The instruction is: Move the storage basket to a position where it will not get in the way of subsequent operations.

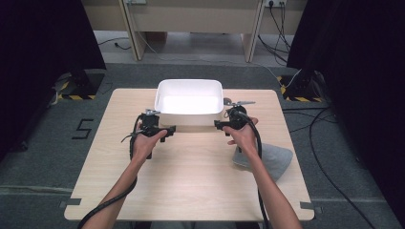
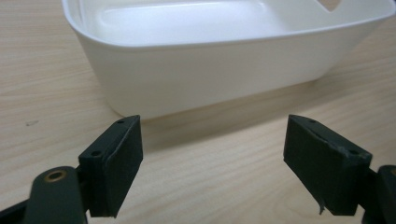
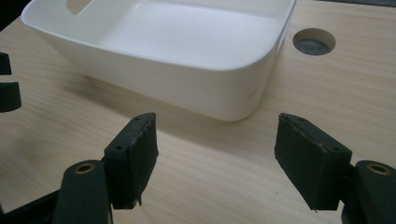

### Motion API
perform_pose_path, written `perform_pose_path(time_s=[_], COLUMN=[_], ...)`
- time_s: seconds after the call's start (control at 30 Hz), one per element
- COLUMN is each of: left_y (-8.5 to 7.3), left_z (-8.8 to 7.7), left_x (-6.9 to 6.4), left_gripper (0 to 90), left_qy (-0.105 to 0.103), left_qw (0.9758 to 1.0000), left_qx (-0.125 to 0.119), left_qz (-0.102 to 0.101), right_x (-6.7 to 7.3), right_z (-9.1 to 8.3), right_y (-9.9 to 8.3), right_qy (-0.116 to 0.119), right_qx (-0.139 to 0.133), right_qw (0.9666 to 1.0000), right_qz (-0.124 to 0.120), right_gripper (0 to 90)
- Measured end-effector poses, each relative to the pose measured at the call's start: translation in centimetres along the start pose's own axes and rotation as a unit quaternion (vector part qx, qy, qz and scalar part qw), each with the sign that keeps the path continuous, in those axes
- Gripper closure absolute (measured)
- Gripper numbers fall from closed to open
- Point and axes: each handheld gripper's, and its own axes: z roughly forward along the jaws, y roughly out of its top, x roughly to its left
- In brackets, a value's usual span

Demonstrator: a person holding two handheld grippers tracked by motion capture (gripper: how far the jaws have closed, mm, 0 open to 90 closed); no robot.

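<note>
Left gripper (image 1: 166,132): jaws apart, nothing between them. In the left gripper view (image 2: 212,163) bare tabletop (image 2: 215,186) shows in the gap. The white plastic tub (image 2: 219,70) sits just ahead of the jaw tips, not touching either pad; its near wall spans the gap and its rounded corner is ahead of the left-hand jaw. A handle cutout in the tub wall is far ahead, beyond the right-hand jaw.

White tub, high view (image 1: 189,101): upright on the wooden table (image 1: 191,181), at the far middle, open side up, looks empty. It sits ahead of and between the two grippers, each near one of the near corners.

Right gripper (image 1: 220,125): jaws apart too, nothing in the gap. In the right gripper view (image 3: 215,154) the tub (image 3: 177,56) is ahead of the jaws and off to their left, clear of both pads; its near corner sits roughly ahead of the gap. A round hole in the tabletop (image 3: 314,42) is farther ahead, in line with the right-hand jaw. The other gripper's black parts (image 3: 8,88) are well off to the left of the left-hand jaw.

Grey cloth (image 1: 277,160) lies on the table's right edge, behind the right gripper, beside the forearm.
</note>
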Motion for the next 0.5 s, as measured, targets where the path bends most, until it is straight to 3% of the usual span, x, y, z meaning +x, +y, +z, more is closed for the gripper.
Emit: perform_pose_path(time_s=[0.23, 0.5], left_y=[-1.2, -3.1], left_z=[-1.3, -3.1], left_x=[-1.0, -2.0], left_gripper=[18.7, 18.6], left_qy=[-0.031, -0.050], left_qw=[0.9995, 0.9985], left_qx=[0.003, -0.005], left_qz=[0.006, 0.023], right_x=[-0.9, -1.7], right_z=[-2.1, -4.6], right_y=[-0.8, -2.0], right_qy=[0.007, 0.015], right_qx=[-0.012, -0.023], right_qw=[0.9999, 0.9996], right_qz=[-0.005, -0.008], right_gripper=[30.4, 30.4])
